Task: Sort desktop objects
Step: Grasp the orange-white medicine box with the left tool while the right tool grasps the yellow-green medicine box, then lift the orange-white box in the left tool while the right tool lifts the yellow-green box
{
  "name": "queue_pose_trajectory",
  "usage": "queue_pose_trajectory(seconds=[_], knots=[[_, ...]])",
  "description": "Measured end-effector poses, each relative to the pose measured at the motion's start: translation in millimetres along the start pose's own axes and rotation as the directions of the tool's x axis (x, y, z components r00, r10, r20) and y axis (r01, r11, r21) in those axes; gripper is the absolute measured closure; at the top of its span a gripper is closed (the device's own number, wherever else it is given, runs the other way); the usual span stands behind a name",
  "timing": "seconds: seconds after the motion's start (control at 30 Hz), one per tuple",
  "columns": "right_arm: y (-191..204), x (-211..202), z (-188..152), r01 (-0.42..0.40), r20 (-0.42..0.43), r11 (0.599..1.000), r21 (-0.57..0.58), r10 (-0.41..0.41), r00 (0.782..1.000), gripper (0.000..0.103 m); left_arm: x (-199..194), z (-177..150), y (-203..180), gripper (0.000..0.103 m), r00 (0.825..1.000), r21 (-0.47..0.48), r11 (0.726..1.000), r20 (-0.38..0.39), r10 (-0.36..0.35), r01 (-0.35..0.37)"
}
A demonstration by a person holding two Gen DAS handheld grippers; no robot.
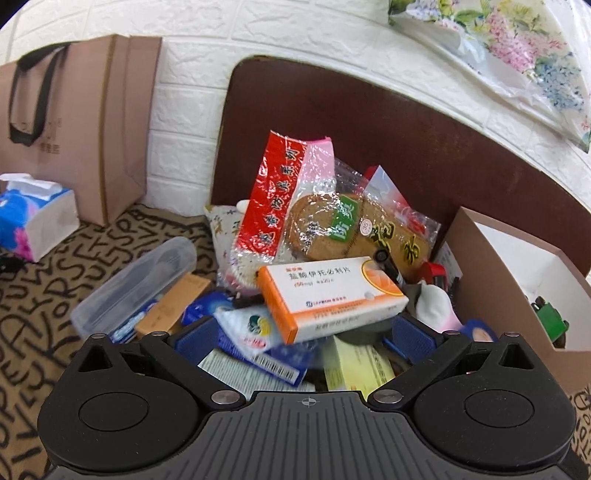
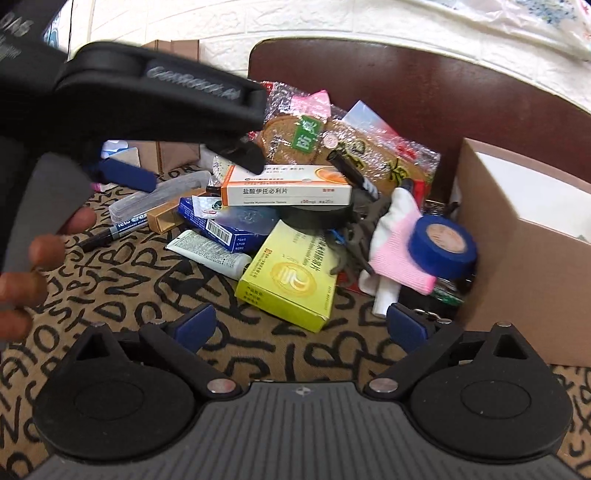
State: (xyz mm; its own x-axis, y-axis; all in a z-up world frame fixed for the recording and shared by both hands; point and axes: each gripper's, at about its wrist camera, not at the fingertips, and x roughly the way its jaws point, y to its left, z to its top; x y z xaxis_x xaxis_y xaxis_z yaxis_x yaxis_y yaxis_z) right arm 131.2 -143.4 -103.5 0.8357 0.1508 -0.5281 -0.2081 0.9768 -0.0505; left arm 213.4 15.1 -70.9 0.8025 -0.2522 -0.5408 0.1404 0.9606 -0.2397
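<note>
Beside the brown box [image 2: 517,236], nearly everything still lies in one heap [image 2: 295,221] on the letter-print cloth [image 2: 147,295], so I judge the sorting barely begun. Only a green thing [image 1: 550,317] shows inside the box. The orange pillbox [image 1: 328,295] tops the heap, left of the box; the left gripper [image 1: 301,336] hangs spread wide just over it, its pads [image 1: 197,334] either side, gripping nothing. The right gripper [image 2: 303,326], also spread and empty, sits low before the yellow pillbox [image 2: 291,277]. Tape [image 2: 441,245] and a sock [image 2: 399,240] touch or nearly touch the box wall. Behind the heap stand a dark board [image 1: 424,147], a white brick wall [image 1: 295,29] and a paper bag [image 1: 74,122].
</note>
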Motion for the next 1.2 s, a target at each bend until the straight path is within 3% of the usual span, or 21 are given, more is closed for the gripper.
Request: queue_pose_trajectory(seconds=[0.27,0.47,0.53,0.7,0.73,0.93,1.2], knots=[[-0.8,26.7,5.3,-0.014,-0.021,1.0,0.009,0.014,1.0,0.004,34.8,13.9,3.1,0.0,1.0,-0.026,1.0,-0.026,-0.006,0.005],[0.7,42.5,11.3,-0.021,-0.022,1.0,0.009,0.021,1.0,0.004,60.2,18.1,-1.5,0.003,0.998,0.017,1.0,-0.069,-0.006,0.007],[1.2,47.2,12.6,-0.019,-0.023,1.0,0.003,0.02,1.0,0.005,60.8,18.4,-0.7,0.018,0.997,0.023,0.999,-0.066,-0.027,0.028],[-4.2,53.4,12.3,-0.033,-0.046,0.999,0.029,0.034,0.998,0.02,54.2,18.8,-0.2,0.042,0.995,0.012,0.998,-0.075,-0.063,0.064],[-4.0,52.0,11.6,-0.045,-0.045,0.998,0.031,0.047,0.998,0.025,51.5,18.2,0.1,0.053,0.995,0.004,0.998,-0.073,-0.069,0.07],[-4.9,41.7,8.2,-0.041,-0.047,0.998,0.037,0.043,0.998,0.029,30.6,9.0,-11.8,0.087,0.991,0.038,0.993,-0.078,-0.112,0.116],[-7.0,6.9,-7.9,-0.065,-0.058,0.998,-0.011,0.064,0.996,0.029,-2.0,-27.0,-24.4,0.091,0.983,0.068,0.987,-0.127,-0.135,0.144]])
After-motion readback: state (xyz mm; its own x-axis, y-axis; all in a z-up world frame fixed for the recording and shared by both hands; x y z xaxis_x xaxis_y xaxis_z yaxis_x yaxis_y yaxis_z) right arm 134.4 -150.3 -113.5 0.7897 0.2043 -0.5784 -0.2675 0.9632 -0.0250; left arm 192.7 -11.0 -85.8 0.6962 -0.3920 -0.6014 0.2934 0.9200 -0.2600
